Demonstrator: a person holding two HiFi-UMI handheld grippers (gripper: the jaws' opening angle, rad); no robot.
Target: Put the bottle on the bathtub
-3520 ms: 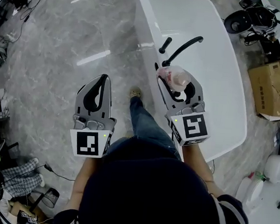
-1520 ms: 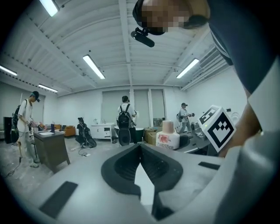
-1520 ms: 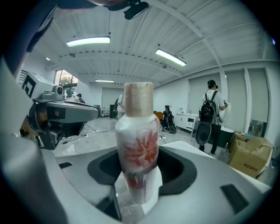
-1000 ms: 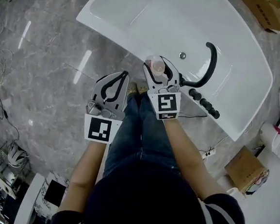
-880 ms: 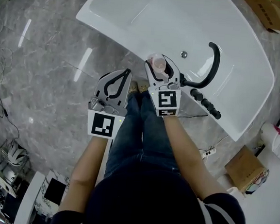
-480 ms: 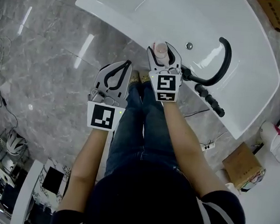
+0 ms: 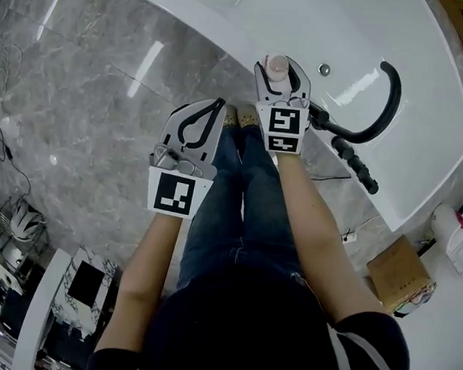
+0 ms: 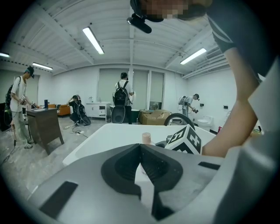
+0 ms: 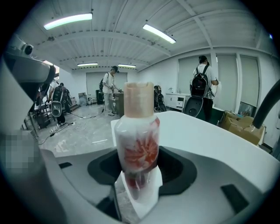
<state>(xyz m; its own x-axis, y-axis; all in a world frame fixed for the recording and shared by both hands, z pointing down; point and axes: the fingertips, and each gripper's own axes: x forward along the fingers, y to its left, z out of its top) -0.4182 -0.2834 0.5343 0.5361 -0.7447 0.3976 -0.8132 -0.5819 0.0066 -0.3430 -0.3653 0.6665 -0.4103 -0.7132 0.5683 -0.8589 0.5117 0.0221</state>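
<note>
A clear bottle [image 7: 276, 66] with a red flower print and a tan cap [image 9: 138, 99] stands upright in my right gripper [image 7: 278, 73], which is shut on its body [image 9: 139, 148]. It hangs over the near rim of the white bathtub [image 7: 230, 19], just left of the black arched faucet [image 7: 387, 105]. My left gripper [image 7: 216, 106] is shut with nothing in it and sits lower left of the right one, over the grey floor. In the left gripper view its jaws [image 8: 141, 146] meet, and the bottle's cap [image 8: 146, 138] shows beyond them.
Black faucet handles [image 7: 354, 163] lie along the tub's rim. The person's legs in jeans [image 7: 238, 197] stand against the tub. A cardboard box [image 7: 401, 271] sits at the right. Several people and a desk [image 8: 43, 124] are in the room behind.
Both grippers have sunk a little toward the tub's near rim. The bottle stays upright in the right gripper. The left gripper stays shut and empty.
</note>
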